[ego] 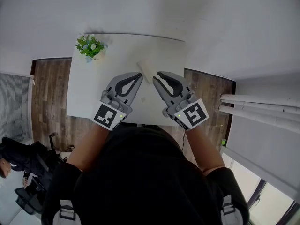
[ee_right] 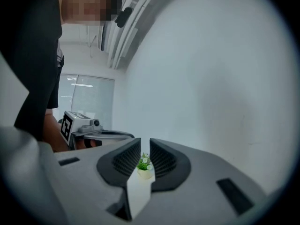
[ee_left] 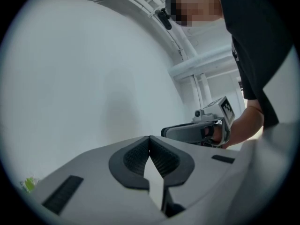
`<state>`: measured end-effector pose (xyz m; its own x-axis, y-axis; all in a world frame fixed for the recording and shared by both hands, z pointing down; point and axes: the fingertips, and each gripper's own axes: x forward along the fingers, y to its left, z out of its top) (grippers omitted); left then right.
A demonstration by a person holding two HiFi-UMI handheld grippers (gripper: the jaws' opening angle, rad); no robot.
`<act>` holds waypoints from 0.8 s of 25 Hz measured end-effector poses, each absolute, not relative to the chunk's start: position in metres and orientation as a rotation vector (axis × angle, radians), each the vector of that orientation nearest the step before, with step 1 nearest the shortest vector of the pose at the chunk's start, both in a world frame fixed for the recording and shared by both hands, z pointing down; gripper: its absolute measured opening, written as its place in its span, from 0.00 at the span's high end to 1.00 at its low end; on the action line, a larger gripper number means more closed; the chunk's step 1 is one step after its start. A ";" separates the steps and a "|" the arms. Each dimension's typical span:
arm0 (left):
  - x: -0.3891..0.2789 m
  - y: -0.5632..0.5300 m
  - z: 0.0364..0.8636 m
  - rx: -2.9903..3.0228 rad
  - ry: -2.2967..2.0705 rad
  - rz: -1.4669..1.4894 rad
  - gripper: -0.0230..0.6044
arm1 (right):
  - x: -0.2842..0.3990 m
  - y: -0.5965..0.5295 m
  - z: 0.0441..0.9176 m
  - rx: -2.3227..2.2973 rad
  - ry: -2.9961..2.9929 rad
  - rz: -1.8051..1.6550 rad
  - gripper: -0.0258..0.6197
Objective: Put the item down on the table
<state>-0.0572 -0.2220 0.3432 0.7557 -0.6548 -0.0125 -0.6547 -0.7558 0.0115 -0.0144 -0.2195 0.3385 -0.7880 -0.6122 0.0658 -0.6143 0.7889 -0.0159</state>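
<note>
Reading the item as the pale strip flat on the table, long axis running away from me, between both tips. Left gripper closed, empty. Right gripper slightly apart, empty. Neither looks nearer.

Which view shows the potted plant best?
The head view: the potted plant stands whole at the far left corner of the table. The right gripper view shows it small, through the gap between the tongs of the right gripper. The left gripper view has only a green scrap at its edge.
</note>
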 end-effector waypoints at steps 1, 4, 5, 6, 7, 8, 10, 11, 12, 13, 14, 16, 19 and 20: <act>-0.056 -0.221 0.343 2.938 -1.093 -0.024 0.97 | -0.013 -0.218 0.339 1.003 -2.920 0.053 0.87; -0.053 -0.218 0.343 2.943 -1.083 -0.028 0.97 | -0.010 -0.215 0.340 1.019 -2.914 0.045 0.93; -0.053 -0.218 0.343 2.944 -1.080 -0.029 0.97 | -0.009 -0.215 0.340 1.028 -2.907 0.042 0.96; -0.053 -0.217 0.343 2.944 -1.078 -0.030 0.97 | -0.008 -0.215 0.340 1.035 -2.903 0.038 0.96; -0.053 -0.217 0.343 2.945 -1.076 -0.032 0.97 | -0.008 -0.214 0.339 1.039 -2.904 0.036 0.96; -0.053 -0.216 0.342 2.947 -1.075 -0.035 0.97 | -0.008 -0.213 0.339 1.043 -2.906 0.035 0.96; -0.053 -0.214 0.339 2.949 -1.072 -0.039 0.97 | -0.008 -0.211 0.337 1.058 -2.900 0.040 0.96; -0.053 -0.213 0.339 2.949 -1.071 -0.040 0.97 | -0.008 -0.211 0.337 1.066 -2.897 0.040 0.96; -0.053 -0.212 0.338 2.949 -1.070 -0.041 0.97 | -0.009 -0.210 0.336 1.069 -2.900 0.037 0.96; -0.054 -0.211 0.338 2.949 -1.068 -0.043 0.97 | -0.010 -0.209 0.334 1.070 -2.904 0.033 0.96; -0.054 -0.211 0.338 2.949 -1.067 -0.044 0.97 | -0.011 -0.209 0.333 1.071 -2.905 0.031 0.96; -0.055 -0.211 0.338 2.948 -1.065 -0.045 0.97 | -0.012 -0.207 0.331 1.074 -2.899 0.032 0.96; -0.055 -0.210 0.338 2.947 -1.059 -0.047 0.97 | -0.014 -0.206 0.329 1.080 -2.902 0.032 0.96; -0.056 -0.210 0.338 2.947 -1.057 -0.048 0.97 | -0.015 -0.206 0.329 1.083 -2.904 0.029 0.96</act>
